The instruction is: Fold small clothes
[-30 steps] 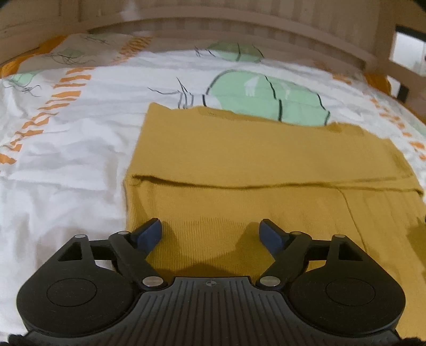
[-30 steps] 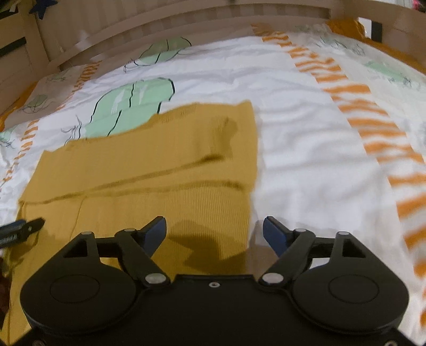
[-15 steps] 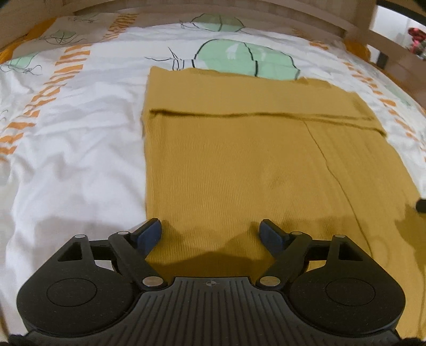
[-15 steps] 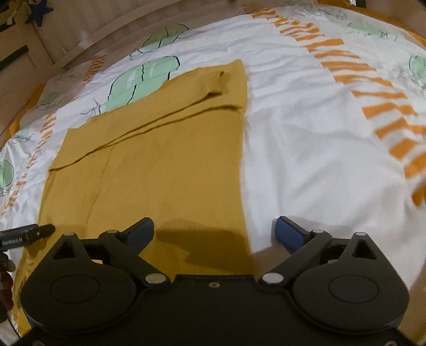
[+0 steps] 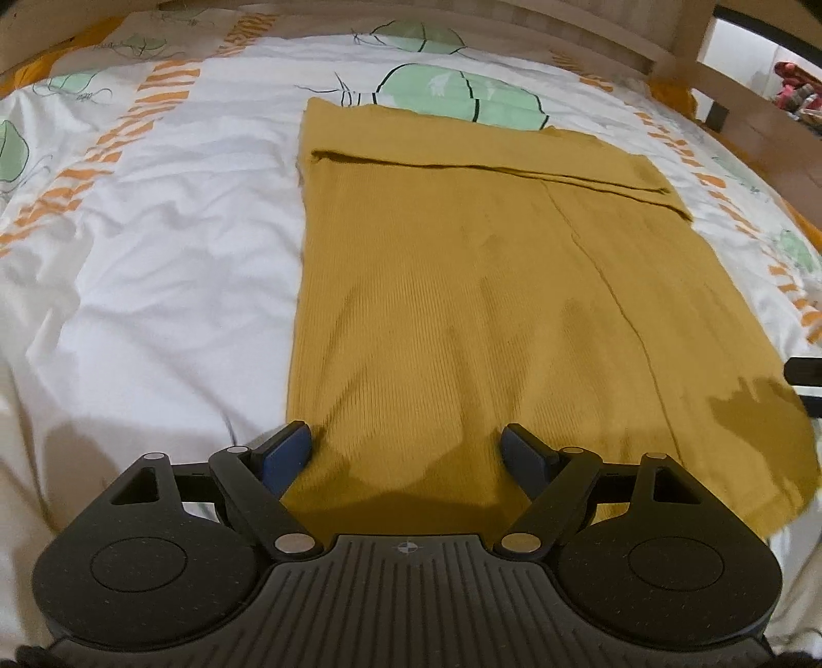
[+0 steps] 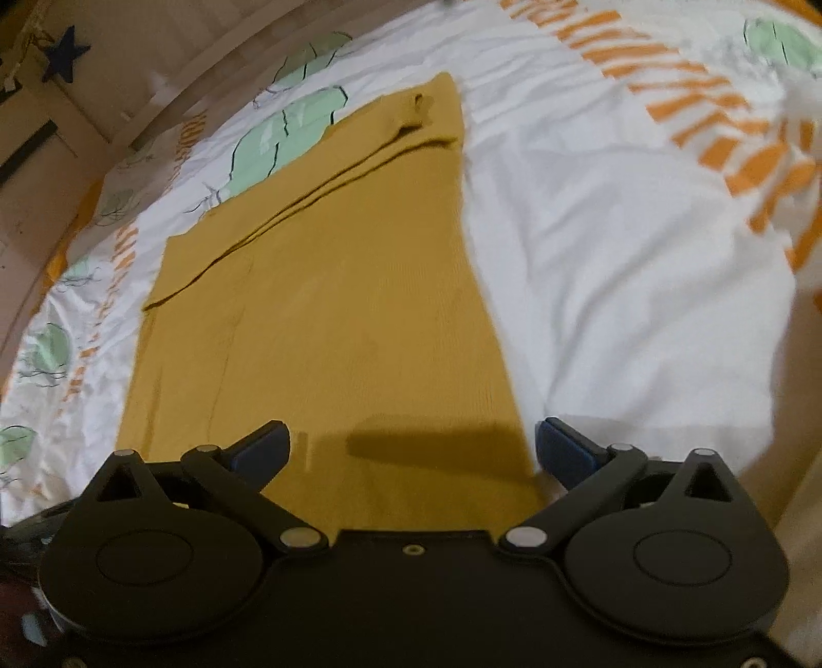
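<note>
Cotton cactus-print bedsheet (image 5: 154, 267), wooden bedframe (image 5: 688, 46)

My black grippers carry blue pads (image 5: 285, 452); the mustard-yellow knit (image 5: 462, 288) lies on my white sheet (image 5: 154, 267) with green cacti, orange dashes.

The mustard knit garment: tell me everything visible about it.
The mustard knit garment is fine-ribbed and lies flat on the white printed bed cover as a long rectangle. A band of fabric is folded across its far end, and a lengthwise folded edge runs down one side. Shadows fall on its near end. The left gripper and right gripper hover open over the near corners, with no pad seen pressing it.
</note>
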`<state>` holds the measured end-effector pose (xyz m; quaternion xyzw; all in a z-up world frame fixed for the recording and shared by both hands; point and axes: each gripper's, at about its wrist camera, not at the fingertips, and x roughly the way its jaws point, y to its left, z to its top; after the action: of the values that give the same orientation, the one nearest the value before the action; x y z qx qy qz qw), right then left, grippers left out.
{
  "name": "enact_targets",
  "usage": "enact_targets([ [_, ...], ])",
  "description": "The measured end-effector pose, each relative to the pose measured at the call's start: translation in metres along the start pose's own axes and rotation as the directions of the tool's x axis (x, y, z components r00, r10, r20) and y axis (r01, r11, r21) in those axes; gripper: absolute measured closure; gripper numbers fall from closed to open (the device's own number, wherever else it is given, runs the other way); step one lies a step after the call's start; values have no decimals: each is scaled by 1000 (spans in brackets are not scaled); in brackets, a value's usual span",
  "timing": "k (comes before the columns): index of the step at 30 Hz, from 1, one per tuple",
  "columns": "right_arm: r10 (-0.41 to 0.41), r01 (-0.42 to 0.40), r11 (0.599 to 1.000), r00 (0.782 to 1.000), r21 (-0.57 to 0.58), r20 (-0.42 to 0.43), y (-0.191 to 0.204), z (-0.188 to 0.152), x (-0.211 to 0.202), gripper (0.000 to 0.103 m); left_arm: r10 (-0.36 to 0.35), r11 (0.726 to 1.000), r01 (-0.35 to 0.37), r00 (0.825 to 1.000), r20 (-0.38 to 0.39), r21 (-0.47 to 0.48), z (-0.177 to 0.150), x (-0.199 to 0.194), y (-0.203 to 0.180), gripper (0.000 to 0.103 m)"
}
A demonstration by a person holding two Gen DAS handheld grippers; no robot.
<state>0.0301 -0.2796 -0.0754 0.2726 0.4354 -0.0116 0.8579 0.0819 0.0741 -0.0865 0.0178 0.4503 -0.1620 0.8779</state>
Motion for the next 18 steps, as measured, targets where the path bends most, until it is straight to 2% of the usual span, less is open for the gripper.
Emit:
enact_targets([
  [12,82,-81,997,990,10,-115,-9,-22,-11,1,-96,992,94,995,-22,-78,-17,-23,16,23],
  [16,88,-89,996,988,-1,-127,-10,-24,-13,0,-48,986,46,999,-8,-158,-22,-33,29,23],
  [18,84,-86,996,988,-8,-127,-9,-24,-12,0,-37,974,33,999,-14,-223,-26,-35,40,23],
])
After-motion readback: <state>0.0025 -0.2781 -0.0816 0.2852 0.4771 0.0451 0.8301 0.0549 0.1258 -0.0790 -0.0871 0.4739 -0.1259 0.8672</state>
